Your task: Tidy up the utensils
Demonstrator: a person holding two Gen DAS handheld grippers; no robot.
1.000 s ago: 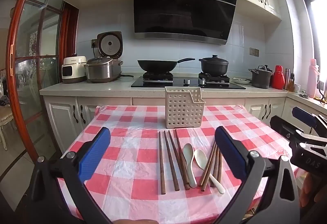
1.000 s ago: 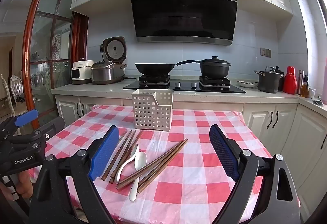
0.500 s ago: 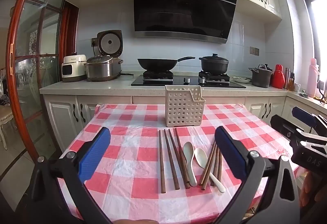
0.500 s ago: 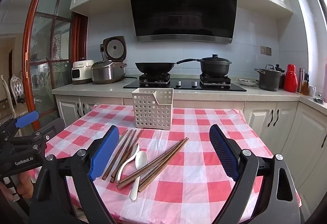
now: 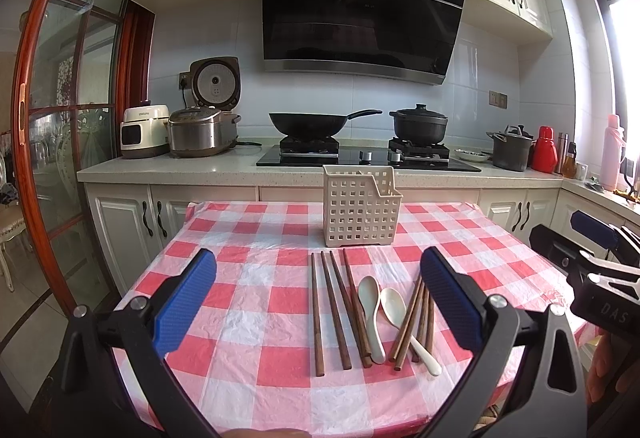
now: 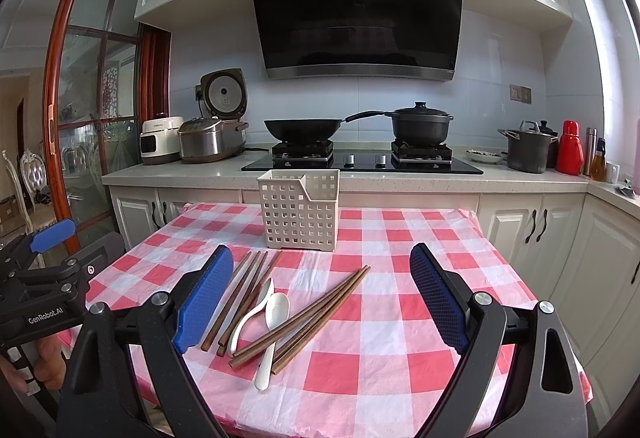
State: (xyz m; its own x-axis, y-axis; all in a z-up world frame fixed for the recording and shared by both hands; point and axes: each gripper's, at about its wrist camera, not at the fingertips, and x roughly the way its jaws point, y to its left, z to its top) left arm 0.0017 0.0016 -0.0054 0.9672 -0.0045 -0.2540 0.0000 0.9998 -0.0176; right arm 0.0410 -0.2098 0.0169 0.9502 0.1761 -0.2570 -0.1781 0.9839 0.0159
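Two grippers, left gripper (image 5: 318, 300) and right gripper (image 6: 321, 292), both spread wide and holding nothing, above chopsticks (image 5: 335, 314) partly covering spoons (image 5: 370, 312), basket (image 5: 360, 212) contents hidden.

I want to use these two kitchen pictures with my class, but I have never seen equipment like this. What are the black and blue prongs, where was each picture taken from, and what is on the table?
No robot here: a person holds a hand-operated gripper in each hand, and each carries a wide-angle camera looking along its two blue-padded fingers. One picture comes from the left gripper, the other from the right gripper; each also glimpses the other at its edge. Both are open and hold nothing. On the checked tablecloth lie two groups of brown chopsticks with two white spoons between them. Behind stands a white perforated basket, seemingly empty. The job is sorting the utensils, not yet begun.
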